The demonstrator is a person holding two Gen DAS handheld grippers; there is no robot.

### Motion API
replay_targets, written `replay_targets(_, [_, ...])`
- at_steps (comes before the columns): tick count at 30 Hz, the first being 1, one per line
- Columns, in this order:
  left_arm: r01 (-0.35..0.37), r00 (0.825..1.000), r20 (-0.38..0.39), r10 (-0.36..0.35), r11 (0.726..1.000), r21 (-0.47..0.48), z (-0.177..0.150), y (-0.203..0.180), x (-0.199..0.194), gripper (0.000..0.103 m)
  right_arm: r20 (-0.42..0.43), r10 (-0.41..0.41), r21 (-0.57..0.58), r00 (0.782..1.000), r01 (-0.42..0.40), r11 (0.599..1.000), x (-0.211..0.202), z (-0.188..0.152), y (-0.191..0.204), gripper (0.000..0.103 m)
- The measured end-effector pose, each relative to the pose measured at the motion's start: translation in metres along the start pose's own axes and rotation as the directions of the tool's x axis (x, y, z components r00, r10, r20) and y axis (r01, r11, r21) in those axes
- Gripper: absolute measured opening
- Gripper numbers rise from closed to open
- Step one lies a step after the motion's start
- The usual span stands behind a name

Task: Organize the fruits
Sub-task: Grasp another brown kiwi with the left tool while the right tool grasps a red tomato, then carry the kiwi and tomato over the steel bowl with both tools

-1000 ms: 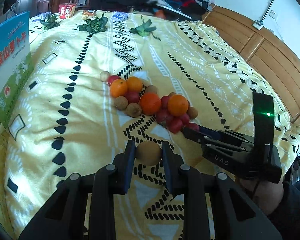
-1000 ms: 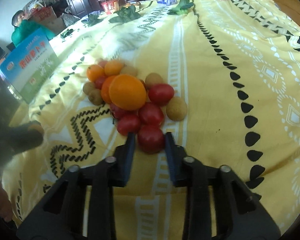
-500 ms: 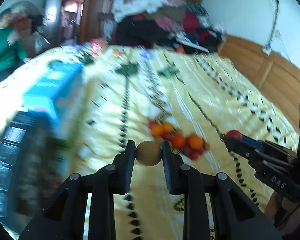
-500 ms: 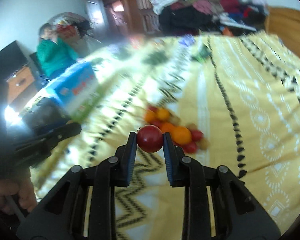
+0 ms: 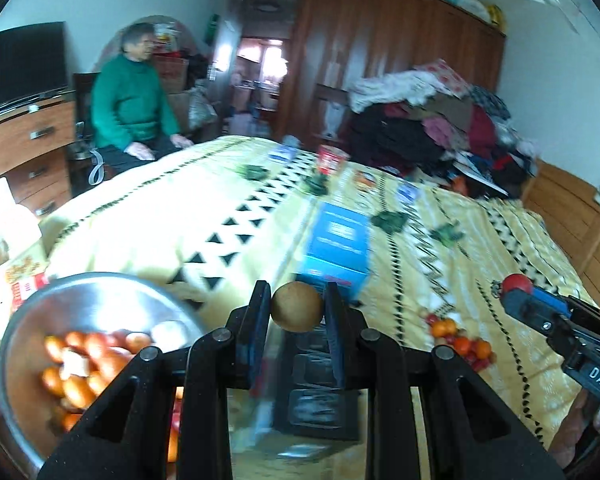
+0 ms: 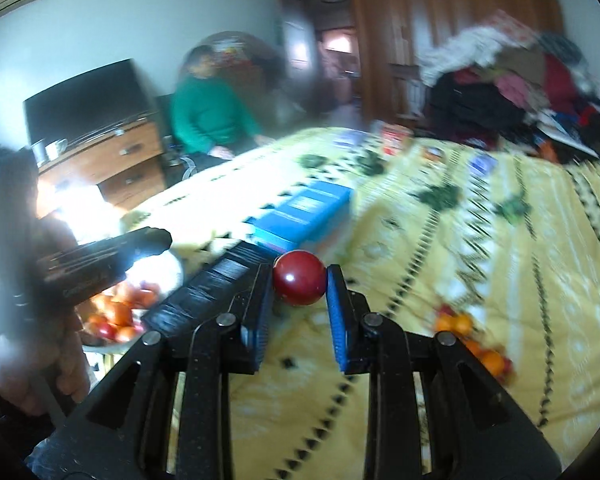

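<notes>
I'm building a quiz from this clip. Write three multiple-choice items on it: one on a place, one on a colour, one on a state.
1. Where is the round metal bowl of fruit in the left wrist view?
A lower left
B upper right
C centre top

2. What colour is the small round fruit in the right gripper?
A green
B red
C white

3. What is the left gripper doing?
A hanging open
B clamping a round brown fruit
C gripping the blue box

Key: A, the bowl fills that corner; B, it is glossy red; B, both fingers press the fruit.
</notes>
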State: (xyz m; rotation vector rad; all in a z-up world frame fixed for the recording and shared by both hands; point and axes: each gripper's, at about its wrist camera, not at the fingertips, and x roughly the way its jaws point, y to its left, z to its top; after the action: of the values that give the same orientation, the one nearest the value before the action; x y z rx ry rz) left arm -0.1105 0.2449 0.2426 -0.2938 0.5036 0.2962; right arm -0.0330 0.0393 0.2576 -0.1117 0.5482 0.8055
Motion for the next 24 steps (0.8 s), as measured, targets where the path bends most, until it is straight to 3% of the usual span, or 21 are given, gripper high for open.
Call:
replay_targets(7, [-0.121,0.992,0.013,0.123,0.985,-0.122,0.002,0.094,-0.022,0.027,-0.021,0.117,-0.096,0.993,-0.118,0.988,0.034,0.020,0.076,0.027])
replay_targets(14, [-0.217,0.976,-0.046,0.212,0.958,-0.187,-0.018,0.158,-0.024,0.027,-0.093,0.206,-0.146,0.974,-0.218,0.965,0.071,0.023,0.141,0.027])
replay_targets(24, [-0.303,0.951,-0.104,0.290,0.942,-0.147,-0.033,0.182,-0.011,0.027,-0.199,0.244,-0.181,0.949,-0.281,0.943,0.108,0.010,0.194,0.027])
